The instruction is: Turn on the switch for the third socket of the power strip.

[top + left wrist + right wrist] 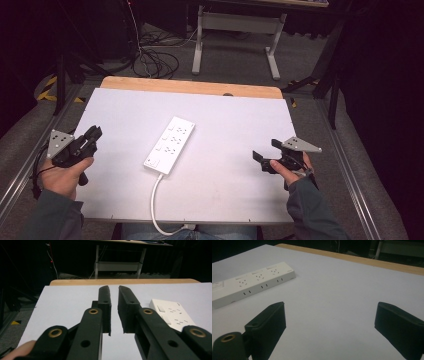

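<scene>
Flanking the power strip (169, 144), which lies mid-surface (235, 150), both grippers hover empty: left gripper (92, 135) fingers nearly closed on nothing, right gripper (264, 156) fingers wide apart. Judging by this, approach hasn't begun; next, one must reach in toward the strip.

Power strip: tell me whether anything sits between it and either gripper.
Nothing visible does. The power strip lies alone mid-table on the white sheet. Bare sheet separates it from the left gripper, its jaws nearly closed on nothing, and from the right gripper, its jaws wide apart. Its cord trails off the near edge.
</scene>
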### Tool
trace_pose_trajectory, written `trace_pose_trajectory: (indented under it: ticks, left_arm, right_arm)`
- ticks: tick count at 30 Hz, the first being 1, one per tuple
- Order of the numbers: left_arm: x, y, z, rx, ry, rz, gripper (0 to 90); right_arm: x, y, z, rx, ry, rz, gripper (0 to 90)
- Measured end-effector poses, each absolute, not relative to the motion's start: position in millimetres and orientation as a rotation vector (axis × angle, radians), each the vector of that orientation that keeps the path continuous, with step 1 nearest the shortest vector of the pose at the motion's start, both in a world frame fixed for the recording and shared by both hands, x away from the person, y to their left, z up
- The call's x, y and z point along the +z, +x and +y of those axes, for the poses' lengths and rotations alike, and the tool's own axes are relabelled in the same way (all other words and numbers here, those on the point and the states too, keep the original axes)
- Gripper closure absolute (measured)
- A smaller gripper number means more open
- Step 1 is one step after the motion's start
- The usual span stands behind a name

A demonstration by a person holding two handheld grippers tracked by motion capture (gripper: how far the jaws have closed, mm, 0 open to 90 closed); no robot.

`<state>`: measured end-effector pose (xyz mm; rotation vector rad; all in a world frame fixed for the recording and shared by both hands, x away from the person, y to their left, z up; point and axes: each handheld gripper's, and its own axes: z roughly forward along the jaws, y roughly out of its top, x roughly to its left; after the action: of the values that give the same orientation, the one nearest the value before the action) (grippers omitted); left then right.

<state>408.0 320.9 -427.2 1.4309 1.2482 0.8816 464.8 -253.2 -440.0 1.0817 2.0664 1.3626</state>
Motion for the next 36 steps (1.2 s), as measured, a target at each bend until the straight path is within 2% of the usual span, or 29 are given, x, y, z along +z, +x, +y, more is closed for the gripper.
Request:
trace_pose_trajectory:
  ticks: [4, 22, 36]
  left_arm:
    - [-426.7, 407.7, 321.3, 0.874, 1.448, 1.251, 89.8]
    - [-422.9, 414.6, 319.7, 0.838, 1.498, 1.229, 90.0]
    - [-419.6, 426.7, 304.4, 0.827, 1.579, 1.156, 90.0]
  right_arm:
    - [-439.8, 464.6, -253.1, 1.367, 1.086, 2.063, 10.4]
    - [-439.6, 463.7, -253.1, 1.368, 1.089, 2.061, 10.4]
    - [-439.7, 463.3, -253.8, 1.369, 1.090, 2.061, 10.6]
